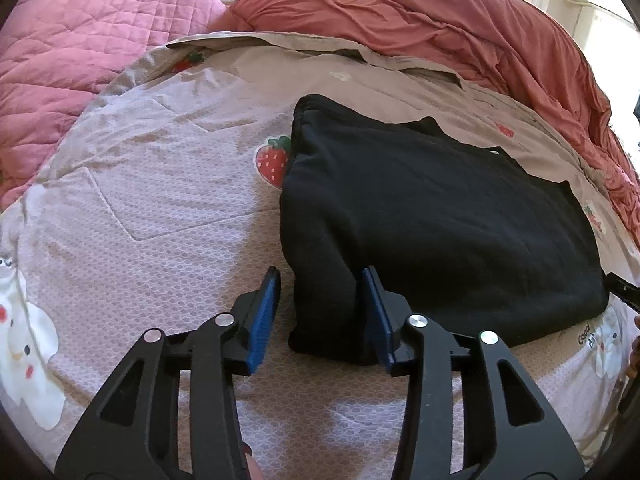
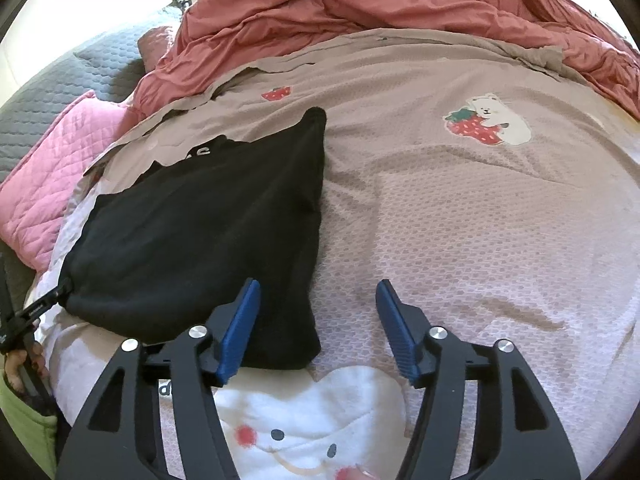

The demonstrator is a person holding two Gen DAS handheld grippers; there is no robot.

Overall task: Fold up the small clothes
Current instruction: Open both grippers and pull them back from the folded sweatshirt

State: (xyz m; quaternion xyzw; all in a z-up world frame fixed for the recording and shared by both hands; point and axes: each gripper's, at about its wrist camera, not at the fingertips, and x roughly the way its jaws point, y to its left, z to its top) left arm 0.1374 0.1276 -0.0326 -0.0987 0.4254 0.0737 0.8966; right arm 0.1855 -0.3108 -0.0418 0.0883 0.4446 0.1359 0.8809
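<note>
The left hand-held gripper (image 1: 320, 312) points down at a bed with a pale mauve bedspread (image 1: 160, 220) printed with strawberries. Its blue pads (image 1: 264, 316) stand apart. A folded black garment (image 1: 440, 220) lies ahead and to the right; its near left corner sits between the pads, against the right one, clear of the left. Beyond lie a rust-red duvet (image 1: 460, 20) and, far left, a pink quilt (image 1: 80, 40).

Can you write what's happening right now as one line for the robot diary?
left gripper: open, black garment corner between pads | right gripper: open at other corner | garment: folded on bedspread
</note>
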